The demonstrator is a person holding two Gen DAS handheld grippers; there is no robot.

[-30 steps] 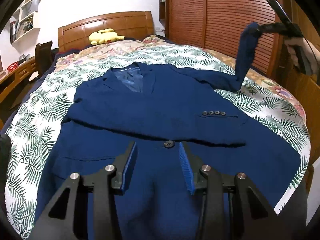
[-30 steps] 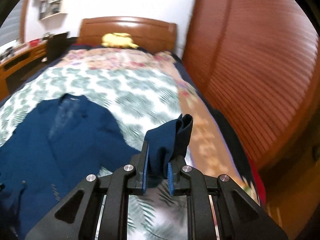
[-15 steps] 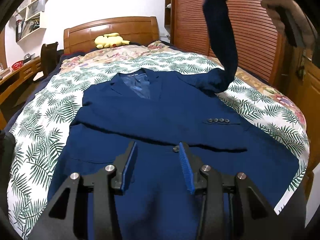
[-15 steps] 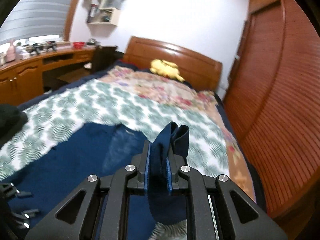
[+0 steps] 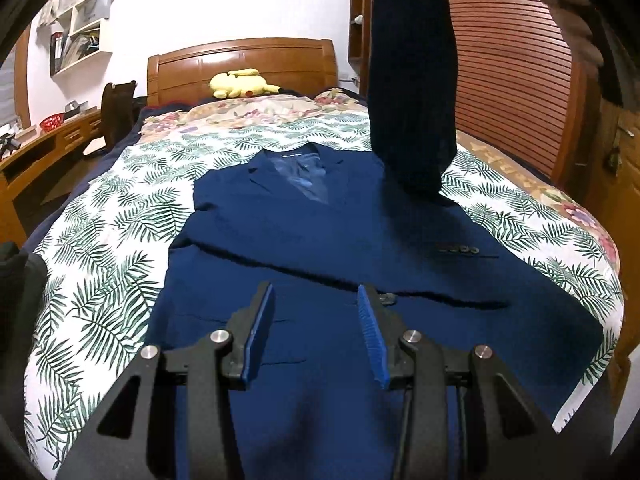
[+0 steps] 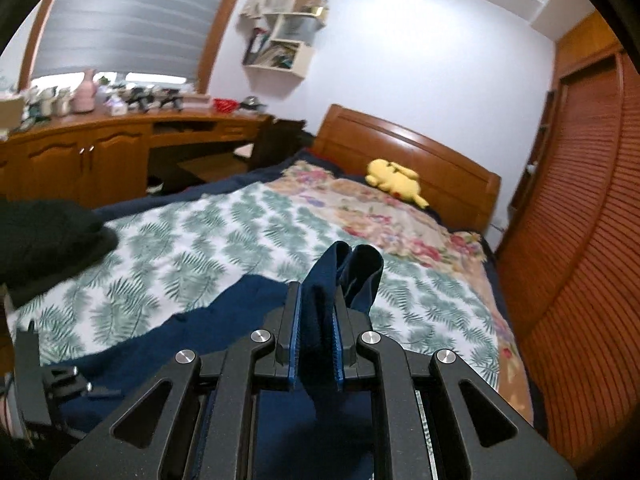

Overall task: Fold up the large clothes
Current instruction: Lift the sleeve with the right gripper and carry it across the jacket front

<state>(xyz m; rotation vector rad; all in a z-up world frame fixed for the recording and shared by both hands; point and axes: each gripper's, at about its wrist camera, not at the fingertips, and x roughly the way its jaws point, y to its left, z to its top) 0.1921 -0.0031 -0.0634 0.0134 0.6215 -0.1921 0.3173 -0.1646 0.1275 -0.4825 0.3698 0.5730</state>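
A navy blue suit jacket (image 5: 320,240) lies face up on the bed, collar toward the headboard, one sleeve folded across its chest. Its other sleeve (image 5: 412,80) hangs lifted high above the jacket's right shoulder. My right gripper (image 6: 316,308) is shut on that sleeve's cuff (image 6: 340,276), which sticks up between the blue pads. My left gripper (image 5: 316,312) hovers open over the jacket's lower front, near a button (image 5: 387,300), with nothing between its fingers. In the right wrist view the jacket (image 6: 240,320) spreads dark below the fingers.
The bed has a palm-leaf cover (image 5: 120,220) and a wooden headboard (image 5: 240,64) with a yellow plush toy (image 5: 240,83). Slatted wooden wardrobe doors (image 5: 512,80) run along the right. A wooden desk (image 6: 120,148) with clutter stands left of the bed. A dark sleeve (image 6: 44,236) shows at the left.
My right gripper has carried the sleeve up and leftward, from beside the bed's right edge to high above the jacket. The left gripper drifted slightly and stays open.
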